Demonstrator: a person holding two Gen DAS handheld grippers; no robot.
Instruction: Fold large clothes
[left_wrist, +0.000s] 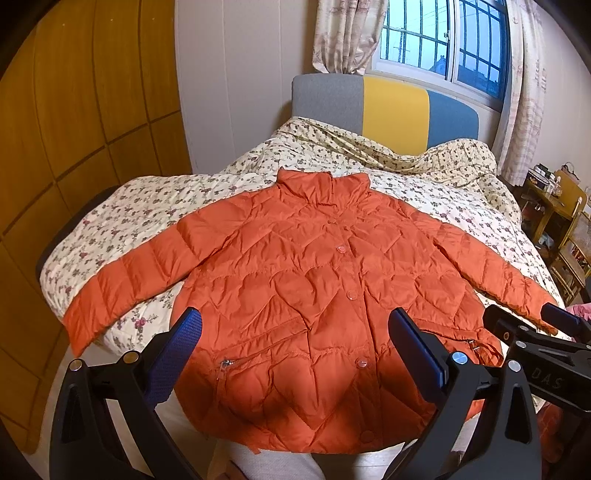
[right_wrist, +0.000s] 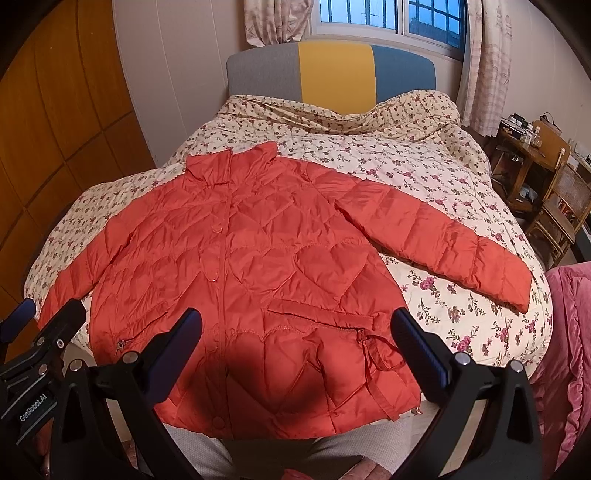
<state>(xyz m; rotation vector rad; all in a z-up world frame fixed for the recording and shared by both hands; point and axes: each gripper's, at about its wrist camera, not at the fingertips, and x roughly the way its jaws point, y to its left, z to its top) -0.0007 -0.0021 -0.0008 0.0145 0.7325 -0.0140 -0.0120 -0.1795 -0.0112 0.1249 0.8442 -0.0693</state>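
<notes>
An orange quilted puffer jacket (left_wrist: 303, 295) (right_wrist: 240, 288) lies front-up and buttoned on the bed, collar toward the headboard, both sleeves spread outward. Its hem hangs over the near edge of the bed. My left gripper (left_wrist: 295, 332) hovers open above the lower front of the jacket, holding nothing. My right gripper (right_wrist: 295, 328) is open too, above the hem near the right pocket and its drawstring. In the left wrist view the right gripper (left_wrist: 539, 325) shows at the right edge; in the right wrist view the left gripper (right_wrist: 37, 321) shows at the left edge.
The bed carries a floral quilt (left_wrist: 443, 206) (right_wrist: 424, 177) and a grey, yellow and blue headboard (right_wrist: 332, 70). A wooden wardrobe (left_wrist: 74, 129) stands left. Wooden chairs and a cluttered table (right_wrist: 546, 177) stand right. A pink blanket (right_wrist: 569, 350) lies at the right. A person's light trousers (right_wrist: 221, 458) show below.
</notes>
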